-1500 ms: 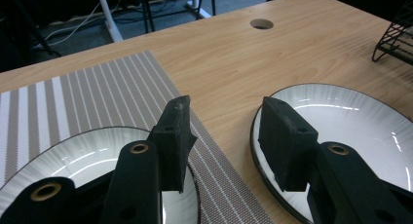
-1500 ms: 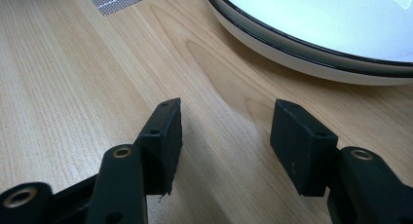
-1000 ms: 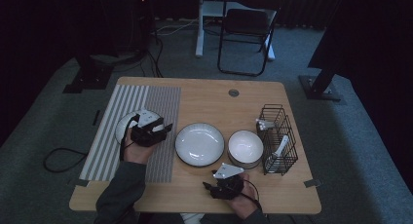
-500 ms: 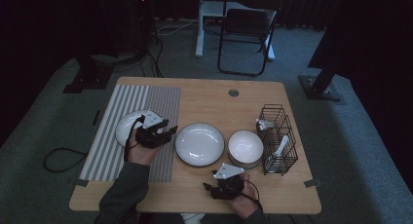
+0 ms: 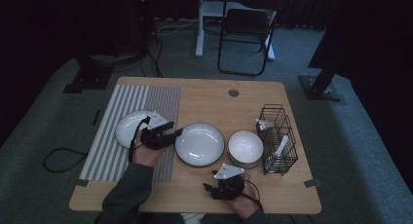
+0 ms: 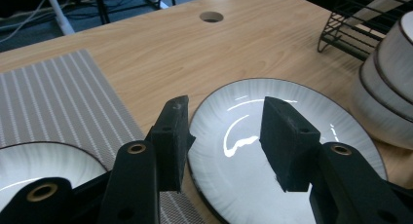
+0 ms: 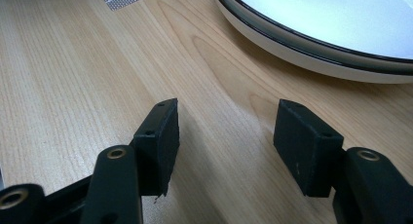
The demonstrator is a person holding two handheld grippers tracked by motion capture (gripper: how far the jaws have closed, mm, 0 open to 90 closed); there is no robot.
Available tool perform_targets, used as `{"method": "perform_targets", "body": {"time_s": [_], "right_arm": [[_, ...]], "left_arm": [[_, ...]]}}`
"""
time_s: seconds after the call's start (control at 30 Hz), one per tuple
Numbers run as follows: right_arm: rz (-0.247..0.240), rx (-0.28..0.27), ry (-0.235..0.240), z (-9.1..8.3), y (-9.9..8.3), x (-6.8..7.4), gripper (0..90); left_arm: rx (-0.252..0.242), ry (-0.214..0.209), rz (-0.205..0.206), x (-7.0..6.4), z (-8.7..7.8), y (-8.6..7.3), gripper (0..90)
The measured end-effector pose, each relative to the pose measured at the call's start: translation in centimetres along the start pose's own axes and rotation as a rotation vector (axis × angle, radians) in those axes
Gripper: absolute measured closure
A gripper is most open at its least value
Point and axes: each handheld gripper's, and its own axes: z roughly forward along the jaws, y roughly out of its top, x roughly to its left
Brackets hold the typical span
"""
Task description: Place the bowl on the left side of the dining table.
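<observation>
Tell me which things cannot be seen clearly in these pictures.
- Left plate: high view, the left tongs and hand cover its right side.
- Stacked bowls: left gripper view, cut off by the right edge.
- Utensils in the wire basket: high view, too small and dim to identify.

centre plate (image 5: 199,144) on worktop (image 5: 209,95) | left: second plate (image 5: 130,127) on striped mat (image 5: 127,107) | right: stacked bowls (image 5: 245,148), then wire rack (image 5: 280,139)
</observation>
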Motion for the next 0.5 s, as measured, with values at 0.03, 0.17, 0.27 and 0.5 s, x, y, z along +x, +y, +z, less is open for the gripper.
{"method": "perform_targets", "body": {"time_s": [0.03, 0.17, 0.27, 0.5], "right_arm": [[0.000, 0.000, 0.000, 0.0, 0.0, 0.0, 42.1], [-0.002, -0.001, 0.002, 0.0, 0.0, 0.0, 42.0], [-0.003, 0.000, 0.002, -0.1, -0.1, 0.0, 42.0], [-0.005, -0.001, 0.003, -0.1, -0.1, 0.0, 41.8]], "left_arm": [[0.002, -0.003, 0.004, -0.1, 0.1, 0.0, 55.0], [0.016, -0.027, 0.009, -0.5, 0.5, 0.2, 55.0], [0.018, -0.042, 0.016, -0.9, 0.8, 0.4, 54.9], [0.022, -0.079, 0.044, -2.0, 1.3, 1.0, 54.2]]}}
